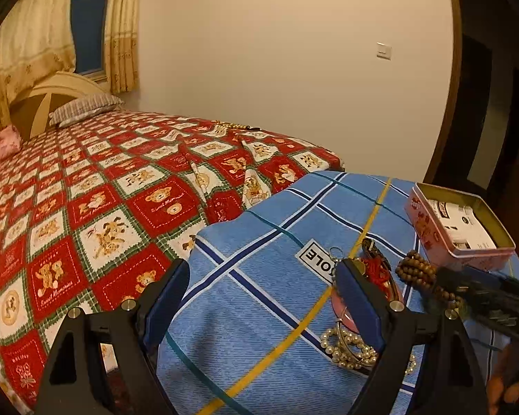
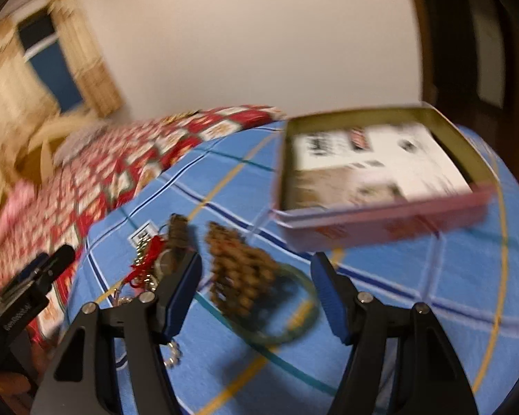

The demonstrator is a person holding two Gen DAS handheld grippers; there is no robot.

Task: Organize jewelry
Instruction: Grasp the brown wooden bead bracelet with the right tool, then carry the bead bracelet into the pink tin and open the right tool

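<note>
Jewelry lies on a blue plaid cloth (image 1: 259, 294). A wooden bead bracelet (image 1: 415, 271) lies by a red tasselled charm (image 1: 375, 266) and a pearl bracelet (image 1: 349, 349). An open pink tin (image 1: 460, 221) with a white card inside stands to the right. My left gripper (image 1: 263, 307) is open and empty, its right finger beside the pearls. In the blurred right wrist view, my right gripper (image 2: 256, 297) is open, with the wooden beads (image 2: 240, 273) and a green bangle (image 2: 294, 311) between its fingers. The tin (image 2: 380, 221) is ahead of it.
A bed with a red teddy-bear quilt (image 1: 103, 207) lies left of the cloth, with pillows (image 1: 86, 109) and more beads (image 1: 231, 126) at its far side. A curtained window (image 1: 90, 31) is behind. A dark doorway (image 1: 484, 103) is at right.
</note>
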